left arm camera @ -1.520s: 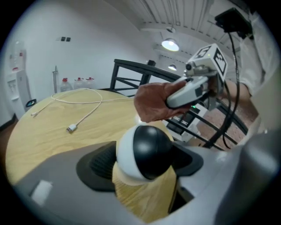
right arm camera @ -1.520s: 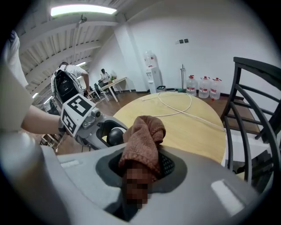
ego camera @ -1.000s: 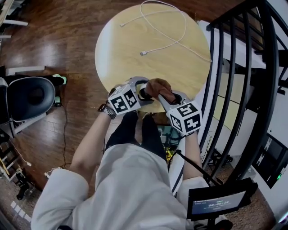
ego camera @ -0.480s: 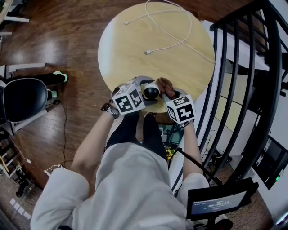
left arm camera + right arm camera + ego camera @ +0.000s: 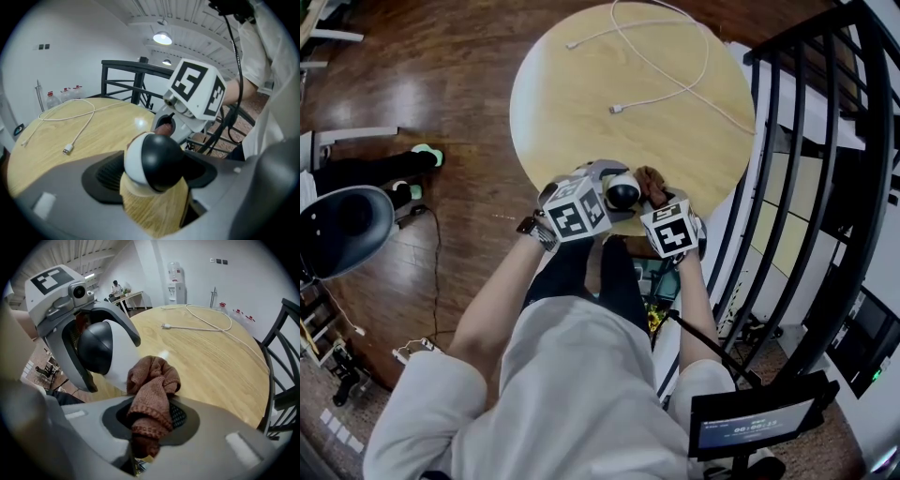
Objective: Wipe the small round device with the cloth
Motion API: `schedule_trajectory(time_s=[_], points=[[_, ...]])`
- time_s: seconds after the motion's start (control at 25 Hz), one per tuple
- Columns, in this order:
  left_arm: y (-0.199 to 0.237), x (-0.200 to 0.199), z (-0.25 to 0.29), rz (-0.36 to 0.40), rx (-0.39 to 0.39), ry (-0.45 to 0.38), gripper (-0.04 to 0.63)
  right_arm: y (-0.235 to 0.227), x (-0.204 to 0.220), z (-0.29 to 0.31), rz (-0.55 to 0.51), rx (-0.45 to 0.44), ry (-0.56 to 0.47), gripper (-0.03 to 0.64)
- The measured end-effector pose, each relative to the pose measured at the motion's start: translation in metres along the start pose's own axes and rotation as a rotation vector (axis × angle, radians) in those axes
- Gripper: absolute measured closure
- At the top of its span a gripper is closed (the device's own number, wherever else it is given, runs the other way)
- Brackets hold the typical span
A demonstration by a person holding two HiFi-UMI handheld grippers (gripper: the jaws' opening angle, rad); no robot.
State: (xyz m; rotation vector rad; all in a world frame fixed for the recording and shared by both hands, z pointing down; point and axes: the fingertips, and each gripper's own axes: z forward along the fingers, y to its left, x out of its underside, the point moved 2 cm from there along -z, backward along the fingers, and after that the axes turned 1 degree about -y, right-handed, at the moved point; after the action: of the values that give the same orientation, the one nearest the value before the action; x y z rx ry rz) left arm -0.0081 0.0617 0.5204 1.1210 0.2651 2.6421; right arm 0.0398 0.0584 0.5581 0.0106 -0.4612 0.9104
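The person stands at the near edge of the round table (image 5: pixel 581 103), a gripper in each hand, both brought close together over that edge. The left gripper (image 5: pixel 154 187) has its jaws spread wide and closed on the device (image 5: pixel 157 161), a small ball with a black front and white shell on a pale base; it sits between the pads right at the table's near rim, though I cannot tell whether its base rests on the wood. The right gripper (image 5: pixel 150 427) points steeply down, its jaws pinched on the cloth (image 5: pixel 152 394), a reddish-brown knitted rag that bunches up out of the tips. The bunched end lies against the white side of the device, on the person's right of it. Farther back on the table, well apart from all this, a white cable (image 5: pixel 666 56) lies in a loose loop with its plug end free.
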Motion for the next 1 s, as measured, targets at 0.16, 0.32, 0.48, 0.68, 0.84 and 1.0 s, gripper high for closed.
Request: schedule_trajectory(time_s=[0.16, 0.32, 0.48, 0.68, 0.84, 1.0], points=[[0.004, 0.000, 0.002, -0.036, -0.053, -0.005, 0.213, -0.001, -0.002, 0.002, -0.019, 0.029, -0.011, 0.529], [0.004, 0.002, -0.001, -0.193, -0.259, -0.030, 0.222, -0.008, 0.000, -0.004, -0.099, 0.139, -0.004, 0.528], [-0.003, 0.000, -0.006, -0.471, -0.385, -0.098, 0.218, -0.030, 0.020, -0.016, -0.140, 0.297, 0.020, 0.529], [0.008, 0.002, -0.001, -0.622, -0.444, -0.113, 0.218, -0.055, 0.042, -0.048, 0.094, 0.298, -0.062, 0.529], [0.017, 0.006, 0.007, -0.648, -0.432, -0.111, 0.219, -0.065, 0.044, -0.068, 0.268, 0.230, -0.175, 0.529], [0.017, 0.008, 0.005, -0.522, -0.392, -0.106, 0.208, -0.057, 0.027, -0.080, 0.362, 0.123, -0.267, 0.529]])
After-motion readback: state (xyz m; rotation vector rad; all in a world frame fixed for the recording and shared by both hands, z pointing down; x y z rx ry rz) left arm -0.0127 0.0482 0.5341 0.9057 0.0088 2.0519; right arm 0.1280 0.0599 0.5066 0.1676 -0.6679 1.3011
